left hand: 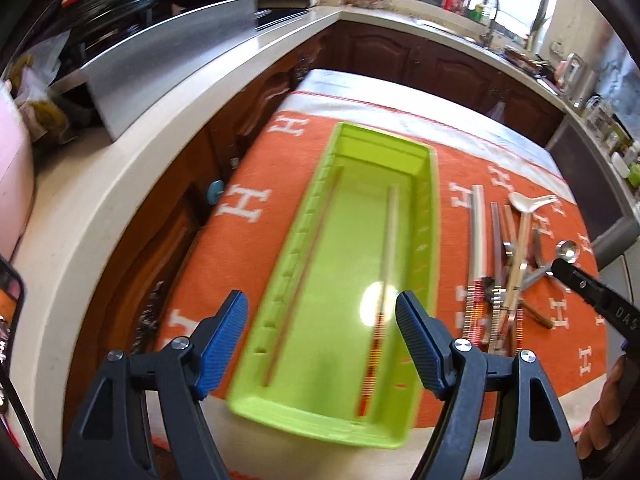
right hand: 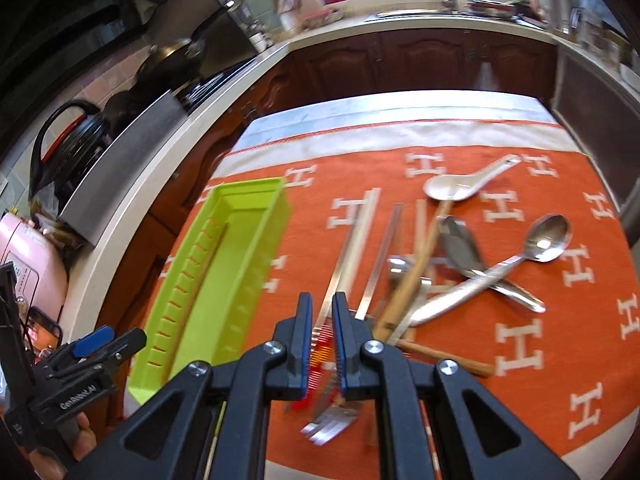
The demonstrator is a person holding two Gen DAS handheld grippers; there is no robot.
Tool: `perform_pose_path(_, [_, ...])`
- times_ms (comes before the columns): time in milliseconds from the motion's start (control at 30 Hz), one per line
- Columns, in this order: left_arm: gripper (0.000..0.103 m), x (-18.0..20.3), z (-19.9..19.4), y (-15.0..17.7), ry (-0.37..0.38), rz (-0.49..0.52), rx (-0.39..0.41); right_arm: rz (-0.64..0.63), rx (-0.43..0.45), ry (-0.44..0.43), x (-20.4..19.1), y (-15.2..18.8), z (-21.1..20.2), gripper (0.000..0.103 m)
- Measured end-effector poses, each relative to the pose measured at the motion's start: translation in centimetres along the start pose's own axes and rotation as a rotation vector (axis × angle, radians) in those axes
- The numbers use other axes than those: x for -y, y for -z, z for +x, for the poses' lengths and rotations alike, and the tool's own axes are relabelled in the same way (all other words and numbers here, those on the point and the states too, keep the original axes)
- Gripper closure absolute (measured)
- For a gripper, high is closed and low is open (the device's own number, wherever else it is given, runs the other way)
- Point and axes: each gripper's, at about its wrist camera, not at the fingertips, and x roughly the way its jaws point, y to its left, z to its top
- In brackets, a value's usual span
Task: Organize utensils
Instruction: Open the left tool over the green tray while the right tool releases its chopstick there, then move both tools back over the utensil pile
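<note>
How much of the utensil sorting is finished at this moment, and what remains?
Done: two chopsticks already lie inside the green tray. In hand: the right tongs are closed on a silver chopstick at its patterned end; the left tongs hang open above the tray. Left: the other chopsticks, a fork, the metal spoons, a white ceramic spoon and a wooden-handled utensil remain on the orange cloth.

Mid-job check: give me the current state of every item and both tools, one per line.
Lime-green plastic organizer tray: holds two chopsticks lying lengthwise.
Left tool: open, above the tray.
Right tool: nearly closed around a silver chopstick.
White ceramic spoon: on the orange cloth.
Metal spoons: crossed on the cloth.
Fork: under the right tool.
</note>
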Motion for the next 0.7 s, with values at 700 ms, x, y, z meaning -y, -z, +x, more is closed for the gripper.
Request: perform_pose_path(700, [0.025,11.6,3.5,-0.8,0.152,0.165,-0.063,0.144,0.003,0.024,8.7,1.9,-1.8,0.093])
